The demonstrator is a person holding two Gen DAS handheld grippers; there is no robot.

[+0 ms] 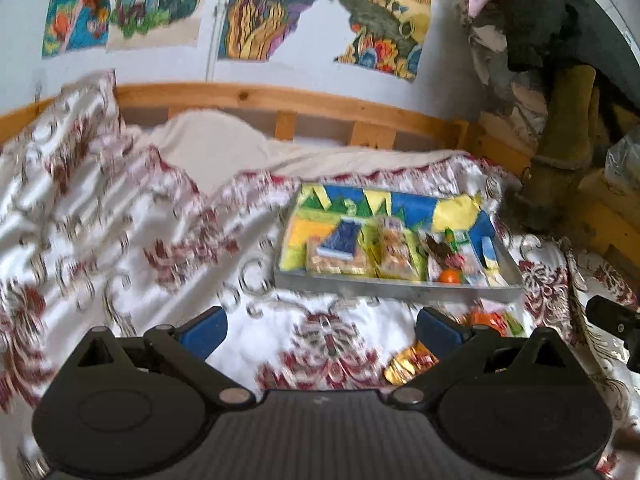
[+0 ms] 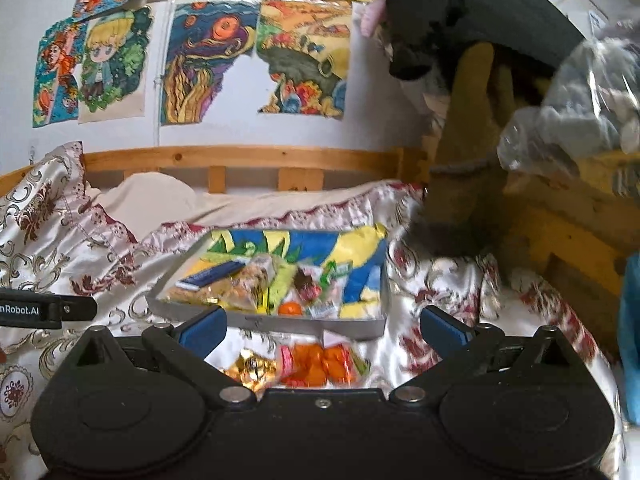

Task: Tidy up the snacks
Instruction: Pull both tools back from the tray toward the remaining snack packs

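Note:
A grey tray [image 1: 396, 285] [image 2: 256, 319] with a blue, yellow and green lining lies on the bed and holds several snack packets and a small orange sweet [image 1: 450, 276] [image 2: 290, 309]. In front of the tray, an orange packet [image 2: 318, 364] [image 1: 486, 320] and a gold packet [image 2: 252, 368] [image 1: 408, 362] lie on the bedspread. My left gripper [image 1: 322, 330] is open and empty, above the bedspread left of the loose packets. My right gripper [image 2: 322, 328] is open and empty, just above the two loose packets.
The bed has a white and red patterned satin spread [image 1: 120, 240] and a wooden rail [image 1: 280, 100] at the back. Colourful pictures hang on the wall [image 2: 208, 60]. Clothes and a plastic bag [image 2: 576, 120] are piled at the right.

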